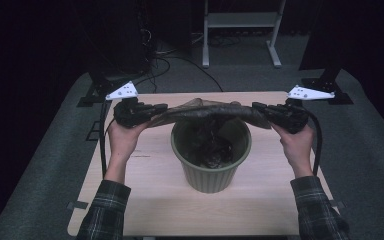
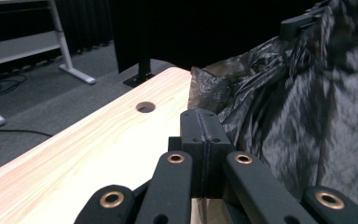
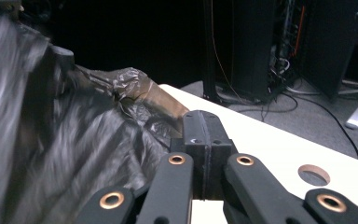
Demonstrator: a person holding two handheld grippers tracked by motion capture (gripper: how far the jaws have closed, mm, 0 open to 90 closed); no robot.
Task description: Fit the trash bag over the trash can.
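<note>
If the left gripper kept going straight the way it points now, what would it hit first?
Most likely the black bin bag itself: the left gripper, jaws shut on the bag's edge, points across the table toward the right gripper. The bag is stretched between them above the green bin. Depth is hard to judge.

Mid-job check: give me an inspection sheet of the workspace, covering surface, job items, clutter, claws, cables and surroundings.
Surface: light wooden table, with a round hole near one edge.
Job's things: green ribbed waste bin at the centre; black bin bag stretched above its mouth and hanging inside.
Clutter: nothing seen.
Grippers: left claw and right claw each shut on a side of the bag's rim.
Cables: one black cable trails from the right claw, another from the left; more lie on the floor behind.
Surroundings: grey carpet, white table frame, dark backdrop.
</note>
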